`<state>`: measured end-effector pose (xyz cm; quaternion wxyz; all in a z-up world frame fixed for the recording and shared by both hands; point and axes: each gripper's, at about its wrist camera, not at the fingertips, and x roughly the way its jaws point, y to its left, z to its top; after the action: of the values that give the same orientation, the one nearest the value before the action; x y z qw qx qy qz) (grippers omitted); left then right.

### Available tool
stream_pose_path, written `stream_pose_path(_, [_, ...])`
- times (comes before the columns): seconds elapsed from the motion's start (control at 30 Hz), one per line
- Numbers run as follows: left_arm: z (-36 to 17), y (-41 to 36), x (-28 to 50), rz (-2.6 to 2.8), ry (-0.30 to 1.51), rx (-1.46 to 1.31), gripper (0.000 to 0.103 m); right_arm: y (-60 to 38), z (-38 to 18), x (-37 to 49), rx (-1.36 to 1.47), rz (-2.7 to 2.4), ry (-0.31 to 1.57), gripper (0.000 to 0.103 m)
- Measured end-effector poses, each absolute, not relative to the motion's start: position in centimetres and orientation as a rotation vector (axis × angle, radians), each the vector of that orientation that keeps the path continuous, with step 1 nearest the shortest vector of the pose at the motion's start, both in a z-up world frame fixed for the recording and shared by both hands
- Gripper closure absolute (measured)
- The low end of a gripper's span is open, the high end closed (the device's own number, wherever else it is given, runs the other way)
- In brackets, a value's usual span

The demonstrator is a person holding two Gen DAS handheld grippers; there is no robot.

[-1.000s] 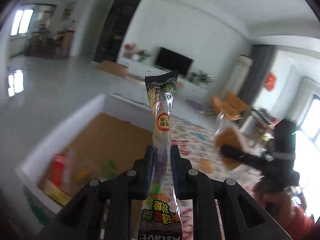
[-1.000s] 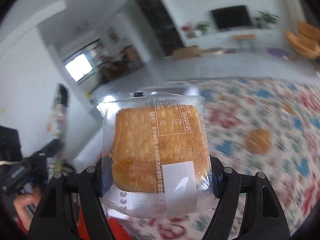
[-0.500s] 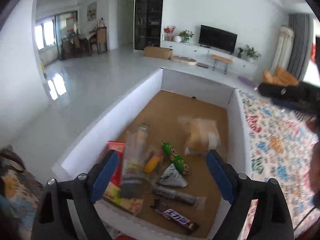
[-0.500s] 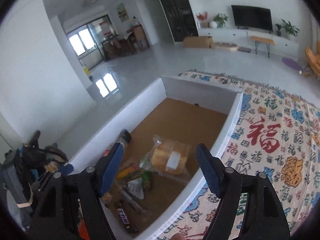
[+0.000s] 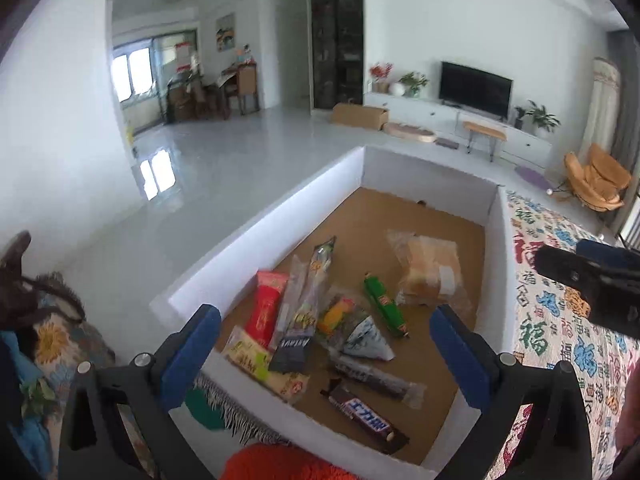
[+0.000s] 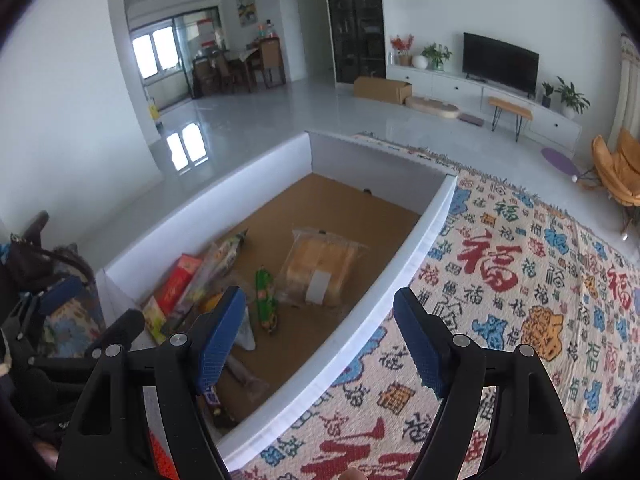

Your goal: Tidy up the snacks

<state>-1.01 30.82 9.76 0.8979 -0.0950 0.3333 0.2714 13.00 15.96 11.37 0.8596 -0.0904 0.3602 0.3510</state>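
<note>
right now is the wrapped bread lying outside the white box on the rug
No, the wrapped bread lies on the brown floor inside the white box, beside the green snack, not on the patterned rug.

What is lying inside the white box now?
Inside the white box lie a wrapped cake, a green stick, a red packet and a chocolate bar. Overlapping packets hide whatever lies beneath.
</note>
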Motion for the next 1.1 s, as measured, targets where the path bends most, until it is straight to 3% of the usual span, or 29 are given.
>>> stream_pose_path(1.1, [9.0, 33.1, -1.6, 0.646, 0.721, -0.160, 0.000, 19.4, 9.5, 9.8, -0.332, 0.767, 0.767, 0.023])
